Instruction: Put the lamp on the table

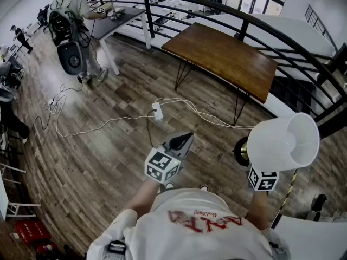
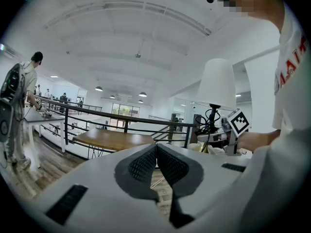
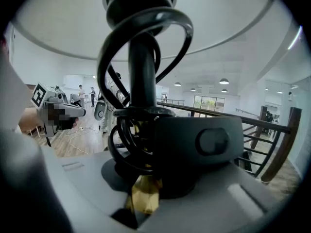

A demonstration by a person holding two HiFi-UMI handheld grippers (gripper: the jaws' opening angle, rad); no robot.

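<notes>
The lamp has a white shade [image 1: 284, 140], a black stem [image 3: 143, 67] wound with black cable, and a black base [image 3: 199, 144]. My right gripper [image 3: 146, 178] is shut on the lamp low at its base and holds it off the floor, with the shade tilted away to the right. In the head view the shade hides the jaws of that gripper [image 1: 259, 172]. The left gripper [image 1: 186, 138] is shut and empty, hanging in mid air left of the lamp. Its view shows the shade [image 2: 217, 84] to the right. A brown wooden table [image 1: 222, 53] on thin black legs stands ahead by the railing.
A black curved railing [image 1: 255, 23] runs behind the table. White cables and a power strip [image 1: 158, 111] lie on the wood floor between me and the table. A person with a backpack [image 1: 73, 15] stands at a dark table [image 1: 116, 18] far left.
</notes>
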